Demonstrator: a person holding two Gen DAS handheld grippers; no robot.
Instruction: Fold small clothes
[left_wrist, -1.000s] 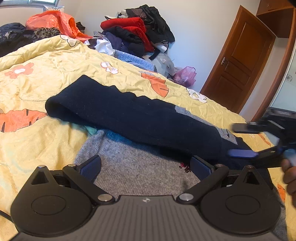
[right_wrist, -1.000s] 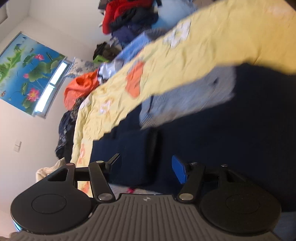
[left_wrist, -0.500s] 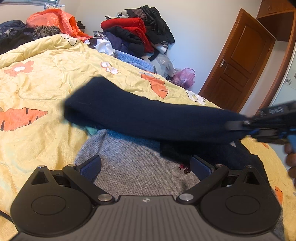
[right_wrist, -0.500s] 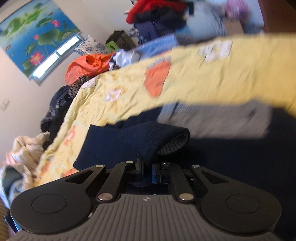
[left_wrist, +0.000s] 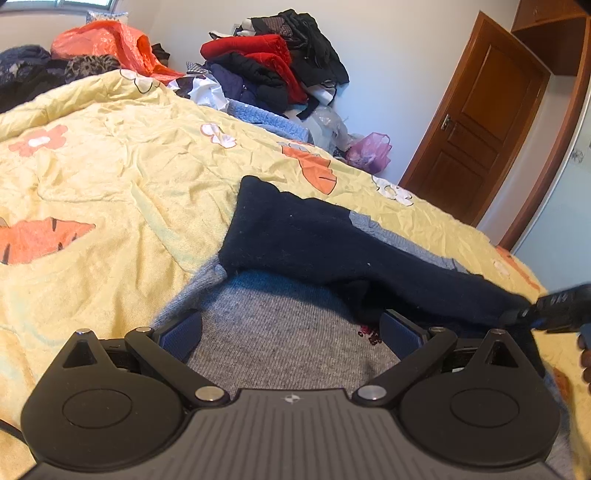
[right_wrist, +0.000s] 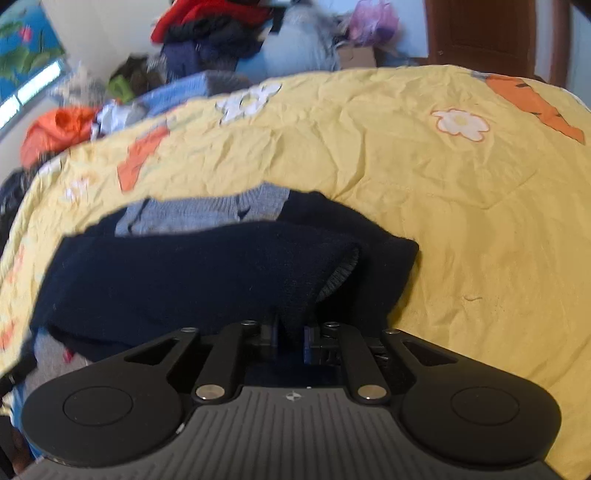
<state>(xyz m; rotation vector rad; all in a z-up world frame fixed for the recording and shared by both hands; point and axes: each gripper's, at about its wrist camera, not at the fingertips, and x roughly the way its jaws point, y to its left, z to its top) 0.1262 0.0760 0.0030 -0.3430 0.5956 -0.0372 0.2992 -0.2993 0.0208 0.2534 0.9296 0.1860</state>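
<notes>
In your left wrist view, your left gripper (left_wrist: 291, 328) sits at the bottom of the frame with its fingers spread wide and nothing between them, hovering over the grey body of the sweater (left_wrist: 280, 332). Its navy sleeve (left_wrist: 332, 243) runs from frame centre toward the right edge, where your right gripper (left_wrist: 554, 314) meets the cuff end. Only this view shows the wooden door (left_wrist: 480, 133) at the upper right and the clothes pile (left_wrist: 273, 62) against the wall at the top centre. The yellow bedspread (left_wrist: 110, 177) lies bare across the left half.

In your right wrist view, your right gripper (right_wrist: 290, 336) pinches a fold of that navy sleeve (right_wrist: 184, 277) between its nearly closed jaws, which have just been easing wider. Only here do you see the grey ribbed cuff (right_wrist: 340, 277) just right of centre, and a blurred painting (right_wrist: 22, 40) in the upper left corner. Bare bedspread fills the right half.

No writing is readable in either view.
</notes>
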